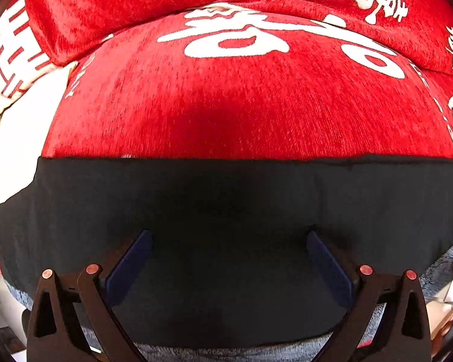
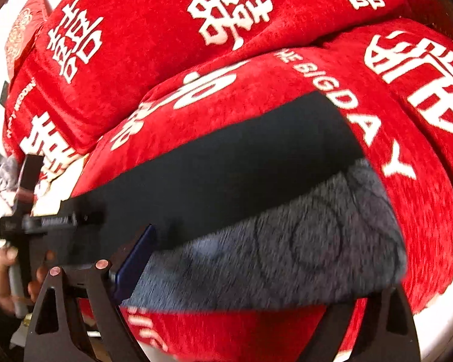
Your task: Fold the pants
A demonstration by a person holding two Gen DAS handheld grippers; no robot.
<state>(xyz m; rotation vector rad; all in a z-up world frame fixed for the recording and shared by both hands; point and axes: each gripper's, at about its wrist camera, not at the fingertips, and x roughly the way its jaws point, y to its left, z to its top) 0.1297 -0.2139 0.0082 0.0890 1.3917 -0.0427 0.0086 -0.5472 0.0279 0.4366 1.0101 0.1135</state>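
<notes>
Between the wide-spread fingers of the left gripper, nothing pinched; black pants lie flat beneath, long axis 9 to 3 o'clock, on a red blanket. Right gripper: one finger shows, other hidden under grey fleece lining; grip unclear. Only this view shows the left gripper at 9 o'clock.
</notes>
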